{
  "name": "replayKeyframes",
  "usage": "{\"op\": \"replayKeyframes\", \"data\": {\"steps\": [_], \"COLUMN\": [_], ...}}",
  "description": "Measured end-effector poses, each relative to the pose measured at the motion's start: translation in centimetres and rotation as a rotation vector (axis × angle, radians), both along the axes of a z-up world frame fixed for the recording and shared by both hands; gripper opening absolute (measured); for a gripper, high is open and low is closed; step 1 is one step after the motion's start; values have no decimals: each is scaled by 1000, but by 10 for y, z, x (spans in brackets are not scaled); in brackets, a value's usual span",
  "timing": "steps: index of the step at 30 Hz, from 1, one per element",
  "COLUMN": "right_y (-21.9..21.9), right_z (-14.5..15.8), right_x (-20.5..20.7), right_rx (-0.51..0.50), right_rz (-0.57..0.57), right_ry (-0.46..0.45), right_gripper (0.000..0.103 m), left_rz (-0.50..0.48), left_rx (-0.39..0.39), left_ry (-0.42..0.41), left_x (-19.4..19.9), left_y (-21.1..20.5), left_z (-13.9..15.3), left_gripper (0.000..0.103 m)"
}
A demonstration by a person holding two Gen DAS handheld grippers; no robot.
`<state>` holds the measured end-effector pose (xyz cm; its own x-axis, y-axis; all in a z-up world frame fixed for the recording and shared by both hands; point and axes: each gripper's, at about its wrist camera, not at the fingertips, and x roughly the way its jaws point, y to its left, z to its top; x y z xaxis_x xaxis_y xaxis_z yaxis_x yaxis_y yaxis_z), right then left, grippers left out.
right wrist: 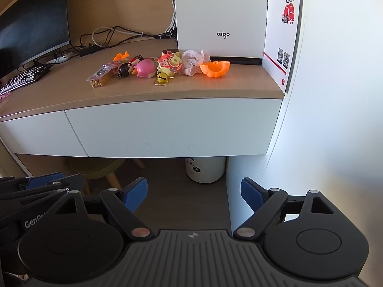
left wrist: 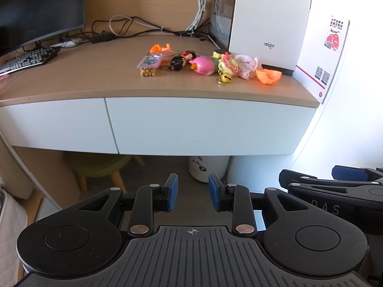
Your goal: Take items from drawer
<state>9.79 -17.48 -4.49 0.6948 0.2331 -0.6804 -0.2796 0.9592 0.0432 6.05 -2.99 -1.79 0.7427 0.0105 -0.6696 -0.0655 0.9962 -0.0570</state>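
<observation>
The right-hand white drawer [left wrist: 205, 126] [right wrist: 172, 126] under the wooden desk is closed, and a second closed drawer [left wrist: 52, 124] sits to its left. Small toys lie on the desktop above it: a pink toy [left wrist: 203, 65] [right wrist: 144, 68], an orange shell [left wrist: 268, 74] [right wrist: 215, 68], a gold bell [left wrist: 225, 79] [right wrist: 163, 79] and a packet of sticks [left wrist: 149, 68] [right wrist: 100, 77]. My left gripper [left wrist: 193, 195] is open and empty, held back from the drawer front. My right gripper [right wrist: 194, 195] is open wider, also empty, beside the left one.
A white aigo box [left wrist: 270, 19] [right wrist: 221, 16] and a printed card [left wrist: 328, 57] stand at the desk's right end by the wall. A monitor [left wrist: 36, 9], keyboard [left wrist: 26, 59] and cables sit left. Under the desk are a green stool [left wrist: 100, 167] and a white bin [right wrist: 205, 168].
</observation>
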Motion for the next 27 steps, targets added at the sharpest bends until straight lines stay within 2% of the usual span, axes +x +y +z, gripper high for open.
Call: {"op": "replayKeyframes", "data": {"steps": [27], "right_y": [4], "right_z": [-3], "right_x": [-5], "right_rx": [-1], "right_rz": [11], "right_ry": [15], "right_gripper": [86], "left_rz": [18], "left_rx": [-6], "left_ry": [-4], "left_x": [-12], "left_y": [5], "left_z": [0], "left_gripper": [32]}}
